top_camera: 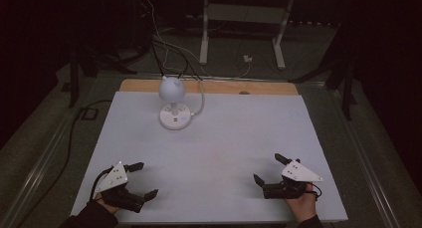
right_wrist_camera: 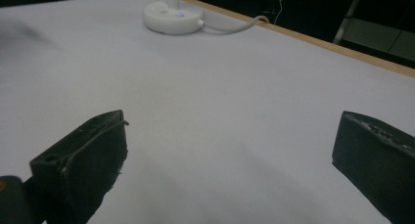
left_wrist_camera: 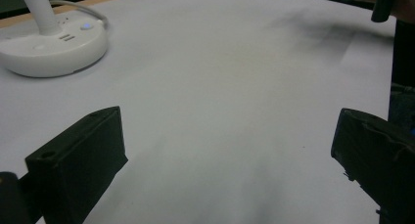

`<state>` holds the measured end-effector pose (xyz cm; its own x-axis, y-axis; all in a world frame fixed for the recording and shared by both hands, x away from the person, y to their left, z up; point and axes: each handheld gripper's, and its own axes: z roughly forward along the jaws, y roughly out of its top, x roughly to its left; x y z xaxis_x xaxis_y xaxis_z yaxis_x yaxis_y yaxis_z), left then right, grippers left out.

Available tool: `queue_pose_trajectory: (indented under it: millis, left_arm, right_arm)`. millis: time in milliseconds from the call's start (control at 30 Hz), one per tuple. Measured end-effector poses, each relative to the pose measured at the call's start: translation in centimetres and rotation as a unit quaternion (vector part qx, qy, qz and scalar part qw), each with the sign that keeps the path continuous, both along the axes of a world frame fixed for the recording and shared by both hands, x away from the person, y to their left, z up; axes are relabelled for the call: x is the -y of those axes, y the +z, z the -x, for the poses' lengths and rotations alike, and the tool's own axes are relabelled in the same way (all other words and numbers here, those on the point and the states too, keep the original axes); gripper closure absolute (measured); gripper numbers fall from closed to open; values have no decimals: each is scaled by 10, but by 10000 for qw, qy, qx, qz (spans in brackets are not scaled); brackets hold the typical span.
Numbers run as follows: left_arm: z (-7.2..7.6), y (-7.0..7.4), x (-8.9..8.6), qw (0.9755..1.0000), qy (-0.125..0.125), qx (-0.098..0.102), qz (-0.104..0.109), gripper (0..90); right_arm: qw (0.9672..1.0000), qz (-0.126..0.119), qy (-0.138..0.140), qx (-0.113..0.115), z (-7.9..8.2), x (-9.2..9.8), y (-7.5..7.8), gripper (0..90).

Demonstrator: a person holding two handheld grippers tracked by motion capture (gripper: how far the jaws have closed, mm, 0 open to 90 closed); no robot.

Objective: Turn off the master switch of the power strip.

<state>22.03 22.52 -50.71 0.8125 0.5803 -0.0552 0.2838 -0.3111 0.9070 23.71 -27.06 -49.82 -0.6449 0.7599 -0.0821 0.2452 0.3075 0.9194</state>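
Overhead, the high view shows a white counter (top_camera: 214,153) with a small white lamp (top_camera: 173,102) standing toward the far edge, at about eleven o'clock from the middle of the sheet; its round head sits on a short stem above a disc base, and a white cord (top_camera: 200,99) curls away from the base toward the back edge. At seven o'clock, near the front edge, the left tongs (top_camera: 141,179) lie low over the counter with the jaws spread wide and nothing between them, held by a hand (top_camera: 107,204) in a dark sleeve. At five o'clock the right tongs (top_camera: 270,169) are held the same way by the other hand (top_camera: 302,202), jaws apart and empty. Both pairs are well apart from the lamp and from each other. Next, in the left gripper view, two black jaws rise wide apart from the bottom corners over bare white counter (left_wrist_camera: 220,111), and the lamp base (left_wrist_camera: 51,48) sits at ten o'clock, far ahead. Lastly, in the right gripper view, the jaws again stand wide apart with only counter (right_wrist_camera: 220,111) between them, and the lamp base (right_wrist_camera: 172,16) with its cord (right_wrist_camera: 235,26) sits at eleven o'clock near the wooden back edge (right_wrist_camera: 342,50).
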Motion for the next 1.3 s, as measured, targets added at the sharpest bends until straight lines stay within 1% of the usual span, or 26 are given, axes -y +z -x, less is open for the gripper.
queue_pose_trajectory:
  millis: [233, 300, 433, 500, 533, 633, 767, 967, 1033, 1167, 1200, 1300]
  left_arm:
    - [-2, 0, 1, 10000, -13, -33, 10, 2]
    - [-2, 0, 2, 10000, -26, -21, 2, 2]
    - [-3, 1, 3, 10000, 23, 3, -1, 2]
    - [-3, 0, 3, 10000, 25, -18, 7, 2]
    - [-4, 0, 3, 10000, 80, -15, -36, 2]
    - [-6, 1, 4, 9999, 93, -69, -10, 2]
    - [-8, 2, 5, 9998, 191, -49, -78, 2]
    - [-11, 3, 8, 9996, 253, -79, -90, 2]
    - [-14, 4, 9, 9996, 277, -107, -15, 3]
    - [-16, 7, 12, 9993, 355, -62, -18, 3]
    - [-17, 8, 12, 9993, 361, -81, -10, 2]
    - [-19, 10, 12, 9991, 418, -53, 71, 3]
  right_arm:
    - [10000, -28, -42, 38, 1, 0, 1, 0]
    - [9999, 29, -42, 89, 3, -1, 2, 0]
    - [9999, 49, -40, 138, 4, -2, 3, 0]
    - [9999, 34, -34, 121, 4, -2, 2, 0]
    - [9999, 39, -40, 112, 4, -2, 2, 0]
    - [9999, 39, -47, 107, 4, -3, 2, 0]
    - [9999, 42, -51, 109, 4, -2, 2, 0]
    - [9999, 55, -43, 98, 4, -3, 1, 0]
    - [9999, 59, -45, 94, 3, -3, 1, 0]
    - [9999, 76, 0, 84, 4, -4, 1, 0]
    - [9999, 66, 15, 92, 4, -4, 1, 0]
    - [9999, 57, 37, 145, 5, -4, 2, 0]
